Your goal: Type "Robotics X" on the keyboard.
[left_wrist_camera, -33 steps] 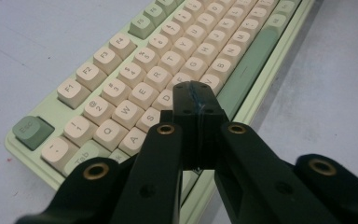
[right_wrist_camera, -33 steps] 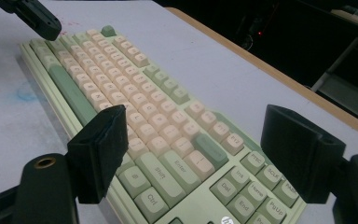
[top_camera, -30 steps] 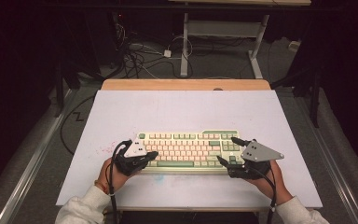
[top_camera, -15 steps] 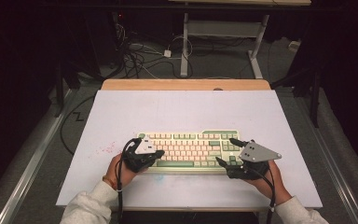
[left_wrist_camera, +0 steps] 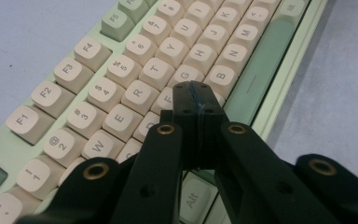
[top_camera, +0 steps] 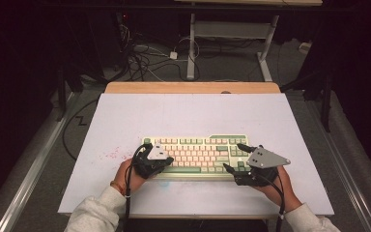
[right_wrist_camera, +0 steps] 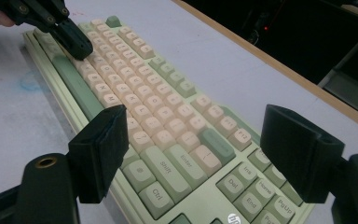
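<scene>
Fingers first: on my left gripper (left_wrist_camera: 196, 100) they are pressed together with nothing between them, their joined tips resting down among the cream letter keys, around F and G, just above the long green space bar (left_wrist_camera: 261, 70). On my right gripper (right_wrist_camera: 205, 154) the fingers stand wide apart, holding nothing, hovering over the right end of the keys near Shift, Enter and Ctrl; whether they touch the keys I cannot tell.

Going by size, the white surface (top_camera: 193, 113) comes first, with a wooden strip along its far edge and a faint reddish smudge (top_camera: 113, 154) toward my left. On it, near my side and roughly centred, lies the keyboard (top_camera: 198, 152), pale green with cream keys, long side running left to right. In the high view my left gripper (top_camera: 153, 159) sits at its left end and my right gripper (top_camera: 251, 166) at its right end, each carrying a grey three-cornered plate on top. My hands, in light sleeves, come up from the near edge, a black cable trailing back from each gripper.
</scene>
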